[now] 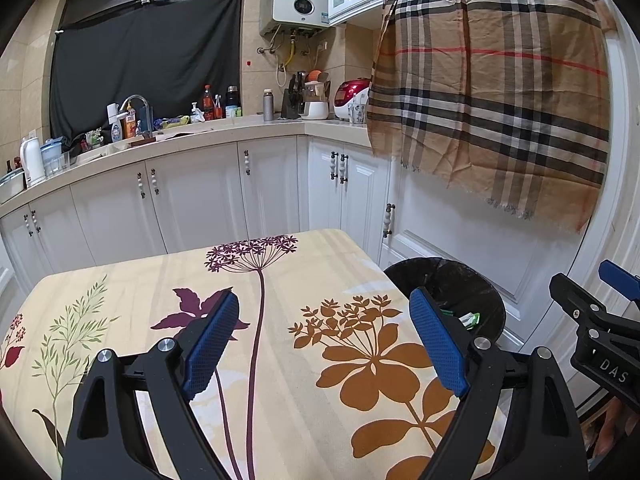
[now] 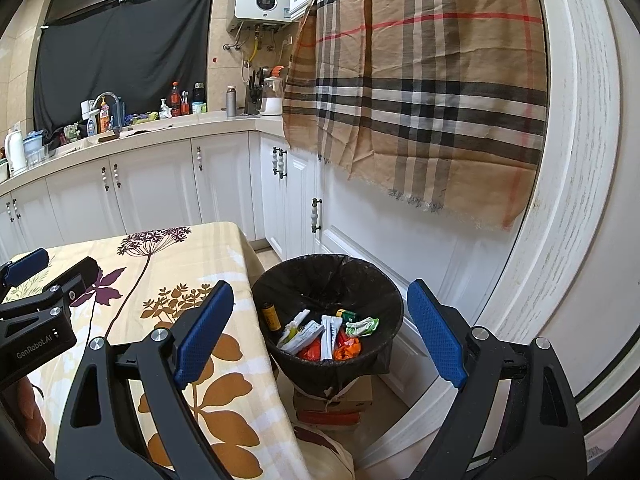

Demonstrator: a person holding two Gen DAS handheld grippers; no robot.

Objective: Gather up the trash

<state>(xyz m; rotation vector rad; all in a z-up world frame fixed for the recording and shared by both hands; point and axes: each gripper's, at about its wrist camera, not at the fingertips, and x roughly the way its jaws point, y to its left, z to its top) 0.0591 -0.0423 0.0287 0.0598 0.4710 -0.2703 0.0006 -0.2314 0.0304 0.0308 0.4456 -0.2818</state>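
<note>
A black lined trash bin (image 2: 332, 272) stands on a cardboard box to the right of the table; it holds several wrappers (image 2: 328, 334), white, orange and green, and a small yellow can. The bin's rim also shows in the left wrist view (image 1: 448, 268). My left gripper (image 1: 326, 340) is open and empty above the flowered tablecloth (image 1: 280, 400). My right gripper (image 2: 320, 332) is open and empty, held above and in front of the bin. Each gripper shows at the edge of the other's view: the right one (image 1: 592, 308), the left one (image 2: 48, 276).
White kitchen cabinets (image 1: 192, 200) and a cluttered counter (image 1: 224, 128) stand behind the table. A plaid cloth (image 2: 420, 92) hangs over the white door to the right. The cardboard box (image 2: 336, 400) sits on the floor under the bin, close to the table edge (image 2: 260, 312).
</note>
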